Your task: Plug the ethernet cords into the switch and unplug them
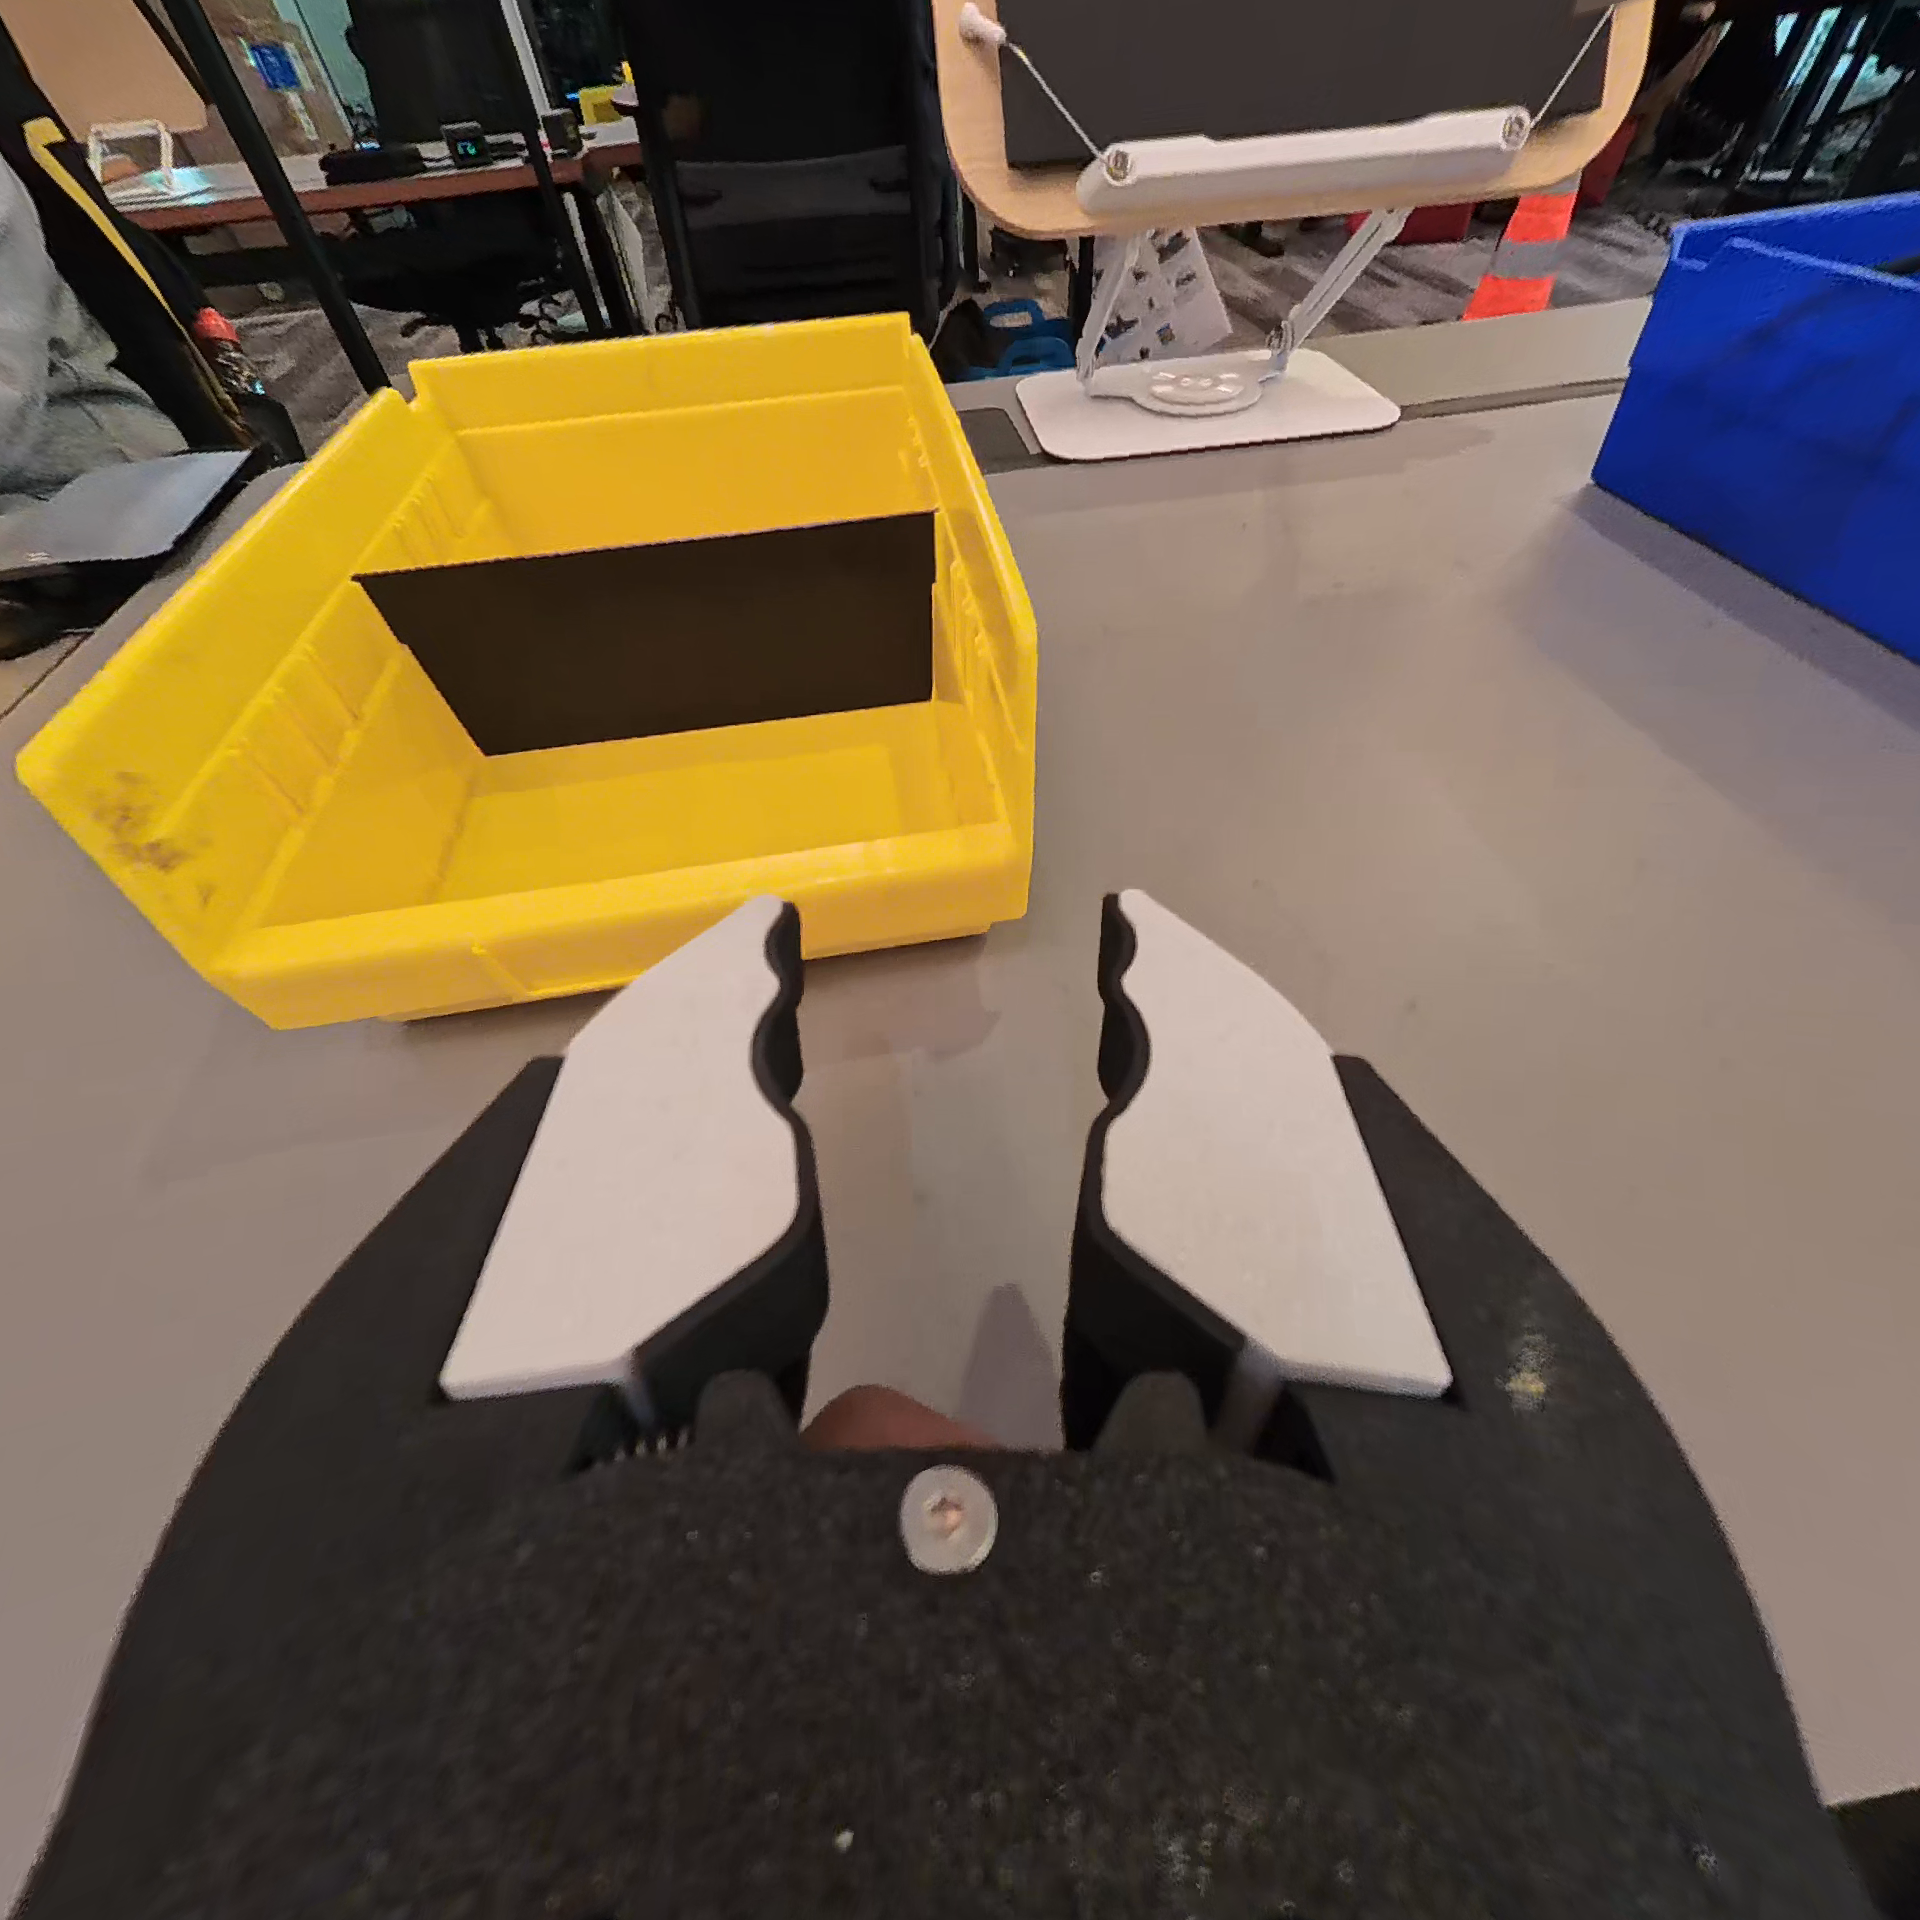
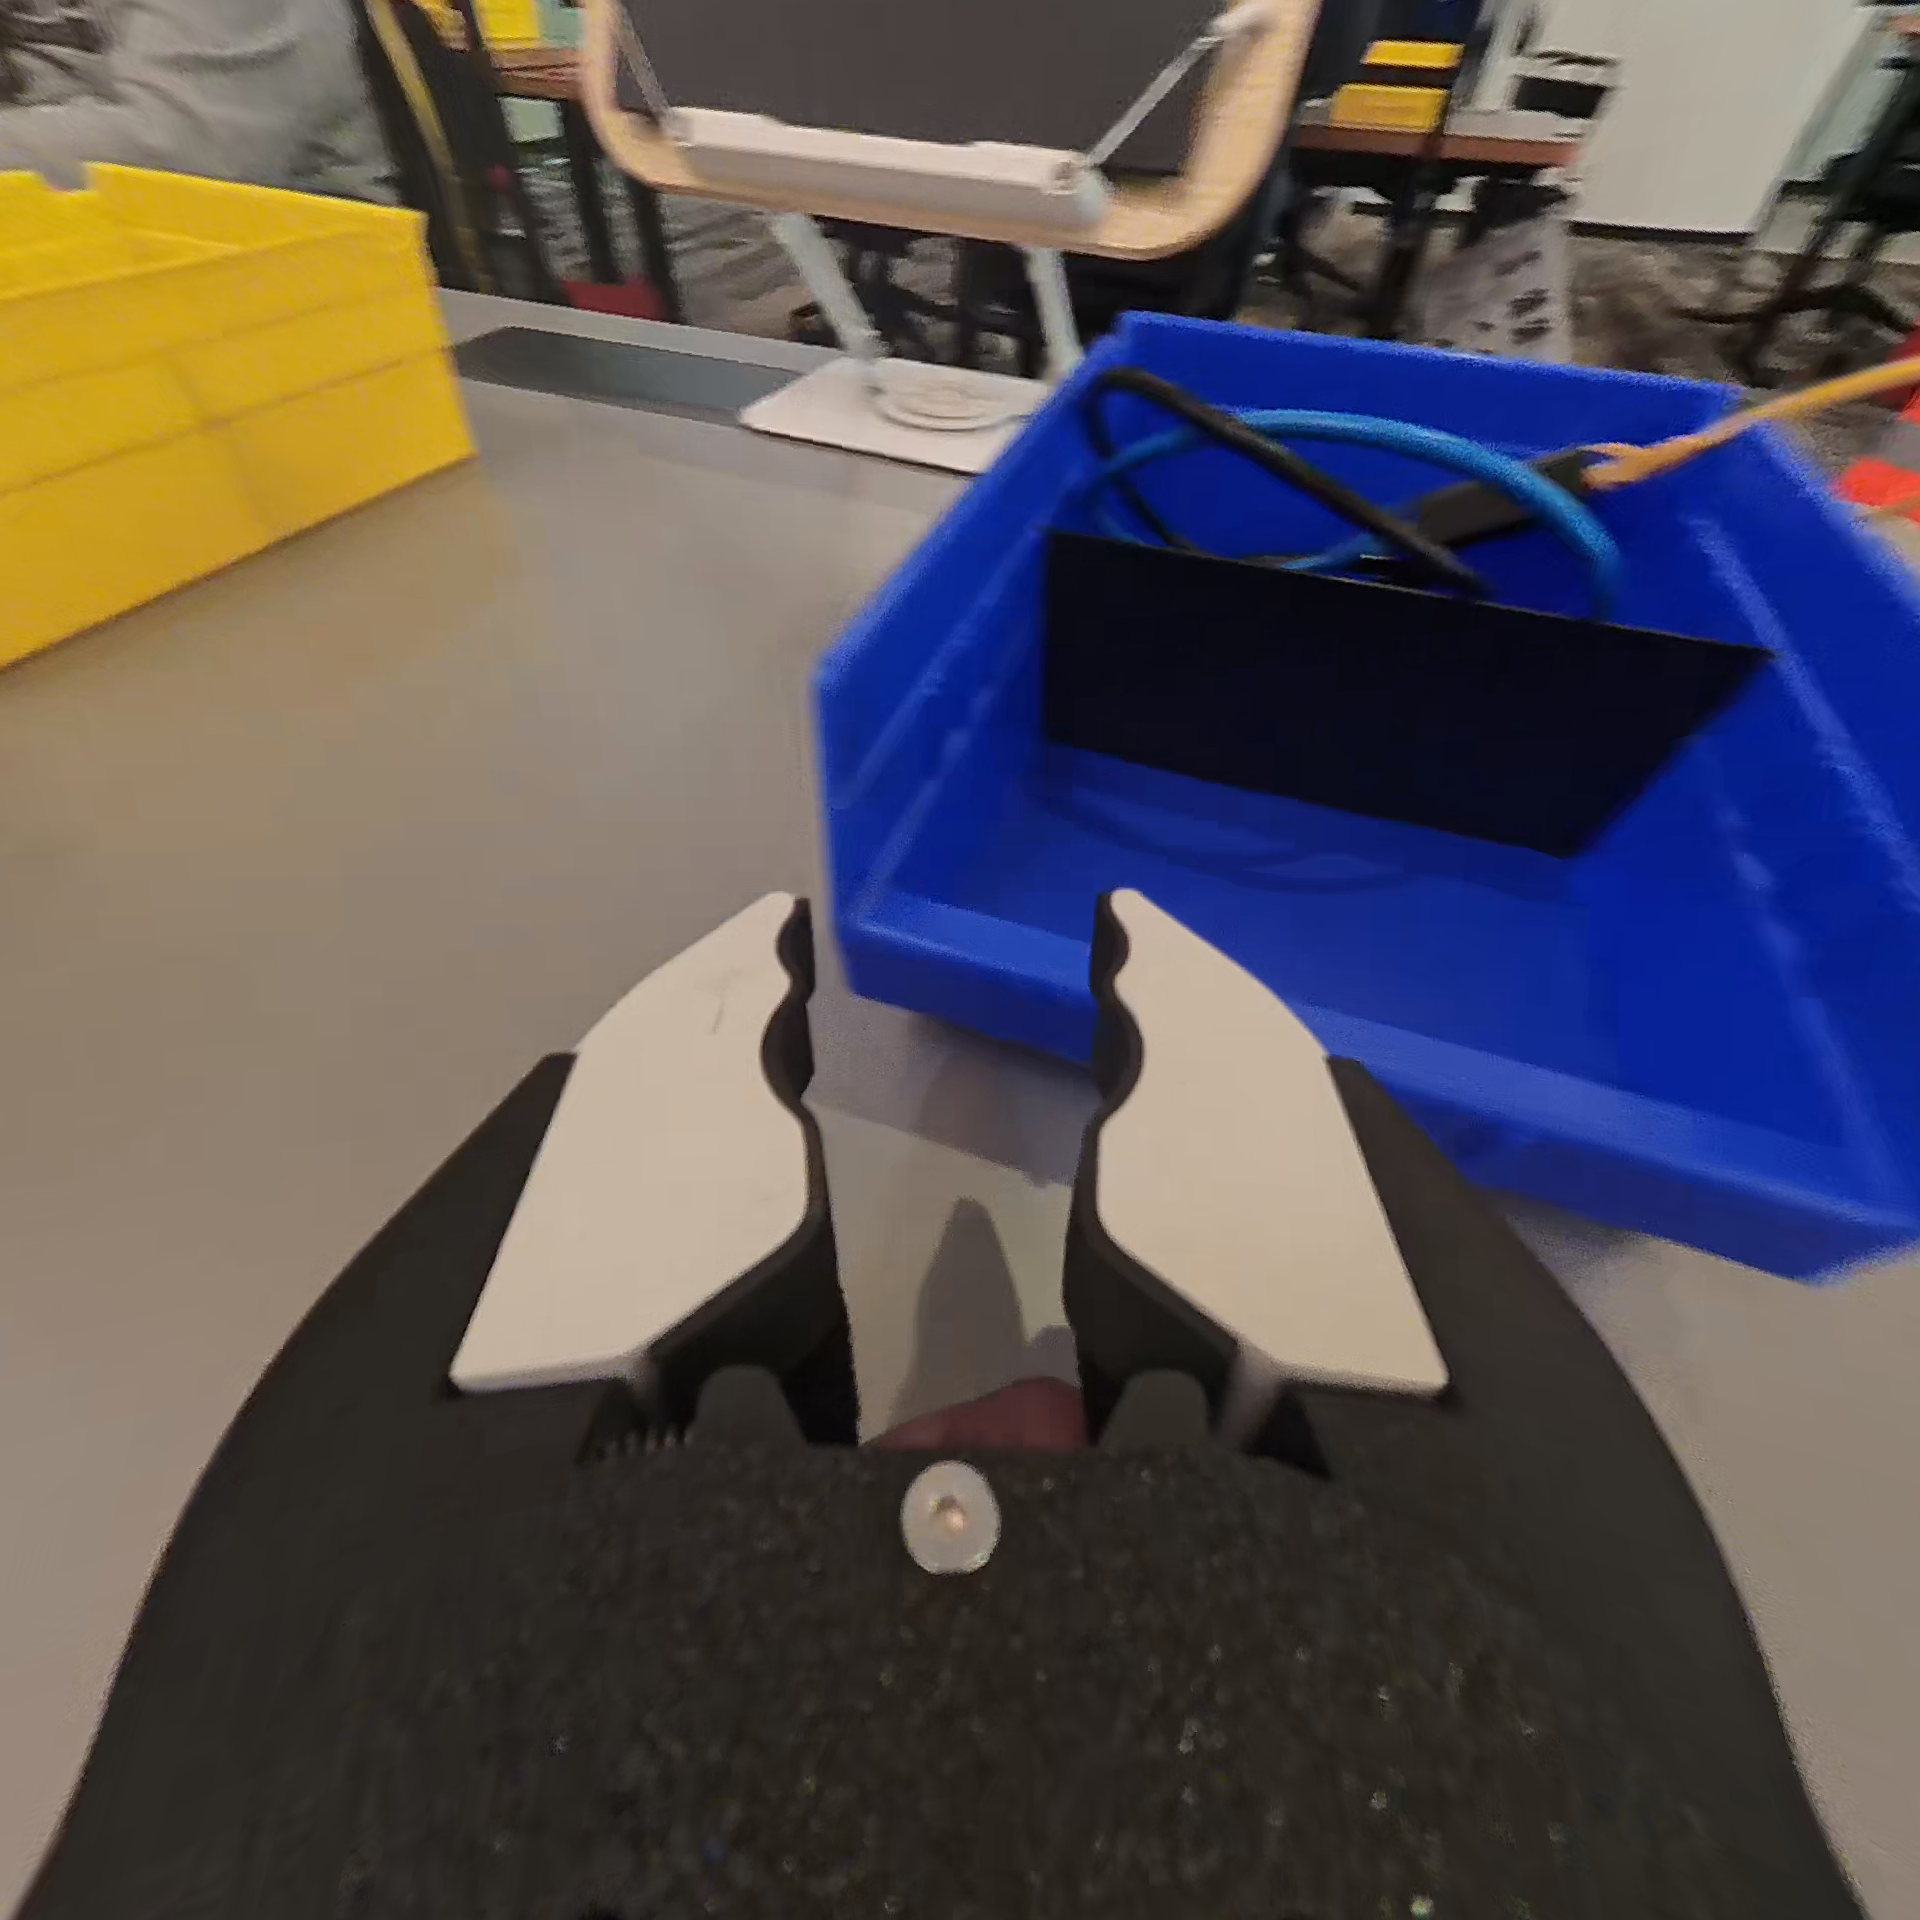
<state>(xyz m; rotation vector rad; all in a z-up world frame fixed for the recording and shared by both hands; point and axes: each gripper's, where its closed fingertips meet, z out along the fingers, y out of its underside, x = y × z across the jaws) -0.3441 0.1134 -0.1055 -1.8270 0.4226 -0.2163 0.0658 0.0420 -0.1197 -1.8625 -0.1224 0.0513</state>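
Blue cord (image 2: 1351, 436) coiled behind divider (image 2: 1382, 707) in blue bin (image 2: 1039, 997); right gripper (image 2: 951, 935) parted, empty: reach over divider, pinch near plug. Left gripper (image 1: 951, 935) parted, empty.

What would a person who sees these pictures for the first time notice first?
Two bright bins on the grey table: a yellow bin ahead of the open left tool, its near compartment empty, and a blue bin ahead of the open right tool. Behind the blue bin's dark divider lie coiled blue and black cables.

Right gripper (image 2: 951, 914) above grey desk (image 2: 416, 831), jaws apart and empty; ahead, blue bin (image 2: 1351, 987) holding blue cord (image 2: 1558, 499) behind black divider (image 2: 1351, 707).
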